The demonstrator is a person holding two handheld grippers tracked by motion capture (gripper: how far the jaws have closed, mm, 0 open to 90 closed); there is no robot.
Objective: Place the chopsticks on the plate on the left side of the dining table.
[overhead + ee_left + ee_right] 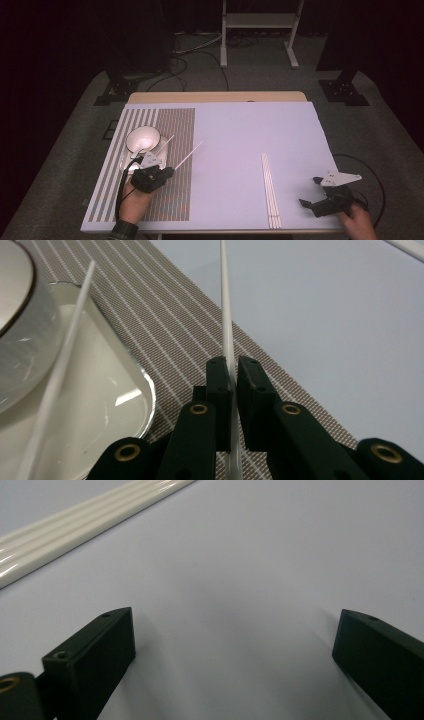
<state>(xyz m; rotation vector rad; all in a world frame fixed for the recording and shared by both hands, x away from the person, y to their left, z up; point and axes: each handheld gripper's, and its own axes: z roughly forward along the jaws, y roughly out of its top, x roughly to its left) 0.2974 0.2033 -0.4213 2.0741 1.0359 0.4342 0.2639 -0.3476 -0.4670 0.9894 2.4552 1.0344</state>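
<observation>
- Right gripper (314,191): jaws spread wide, nothing between them, over bare table (240,140) at the near right corner.
- Bundle of white chopsticks (270,189): lies flat just left of the right gripper, apart from it.
- Left gripper (231,377): jaws clamped on a single white chopstick (226,325), which points away over the striped placemat (165,325).
- Beside it: a plate (107,405) carrying a white bowl (142,138); a second chopstick (65,365) rests across the plate.

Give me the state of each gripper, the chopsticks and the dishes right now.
Left gripper: shut on one chopstick.
Right gripper: open, empty.
Second chopstick: resting on plate.
Chopstick bundle: flat on table.
Bowl: upright, on the plate.
</observation>
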